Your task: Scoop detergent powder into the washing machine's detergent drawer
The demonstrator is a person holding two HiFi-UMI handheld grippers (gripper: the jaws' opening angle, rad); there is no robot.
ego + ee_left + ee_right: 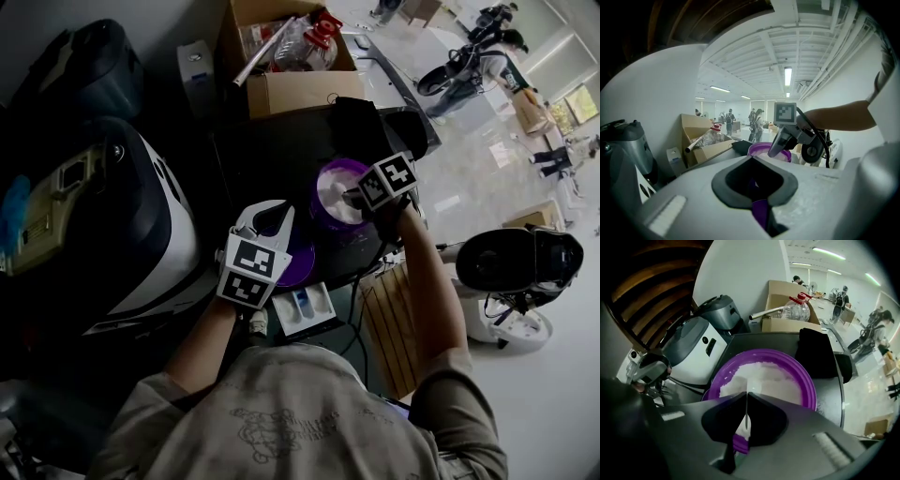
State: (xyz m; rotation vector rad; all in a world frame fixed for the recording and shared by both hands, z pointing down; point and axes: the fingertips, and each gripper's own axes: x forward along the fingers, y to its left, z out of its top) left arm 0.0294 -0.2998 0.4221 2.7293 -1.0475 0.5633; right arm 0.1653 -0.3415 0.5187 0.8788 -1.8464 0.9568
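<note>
Powder [764, 376]: white, loose and light, heaped in the purple tub [807, 383] at centre frame of the right gripper view. It would likely spill from a tilted spoon.
Spoon [778, 141]: thin and stiff. The right tongs [746, 397] pinch its handle edge-on, tip down over the tub.
Left tongs [755, 188]: pressed together on a purple piece [761, 212], perhaps a lid.
Drawer [285, 316]: white, lower centre of the head view, below the left tongs and apart from the tub.
Hold: by the handle, bowl level.
</note>
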